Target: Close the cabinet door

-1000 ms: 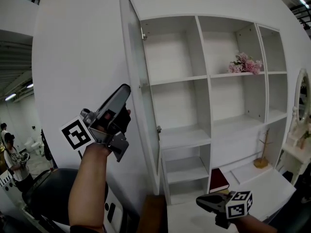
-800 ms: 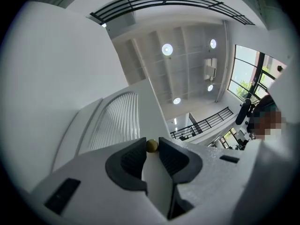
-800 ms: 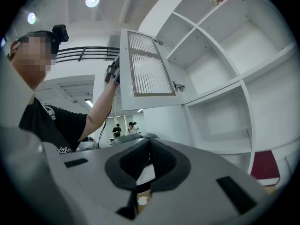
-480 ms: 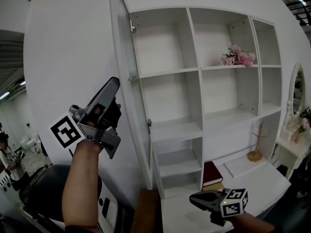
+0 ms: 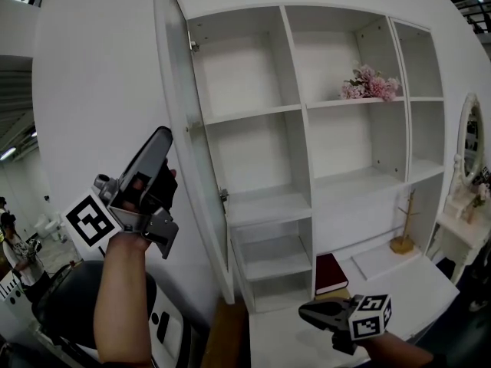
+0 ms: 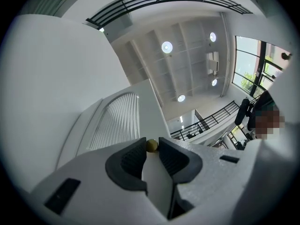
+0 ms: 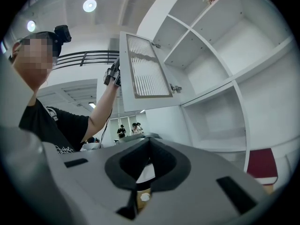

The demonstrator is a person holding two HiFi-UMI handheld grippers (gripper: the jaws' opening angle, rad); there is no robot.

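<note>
Since the earlier frames the cabinet (image 5: 298, 98) and the cabinet door (image 5: 192, 152) have slid leftward across the head view. The left tool (image 5: 163, 138) has sunk down and left with them, while the right tool (image 5: 307, 313) sits about where it was, low at the bottom right. The white cabinet fills most of the view, its shelves exposed. The cabinet door, ribbed glass in a white frame, stands wide open, swung out to the left of the shelves. A white worktop (image 5: 418, 290) lies below at the right, and a dark red book (image 5: 330, 273) stands at the foot of the shelves. Pink flowers (image 5: 368, 84) lie on an upper shelf. The left tool, angled upward, is clamped on the door's small brass-coloured knob (image 6: 152, 145), with a pad on either side. The right tool's jaws are together, holding nothing.
</note>
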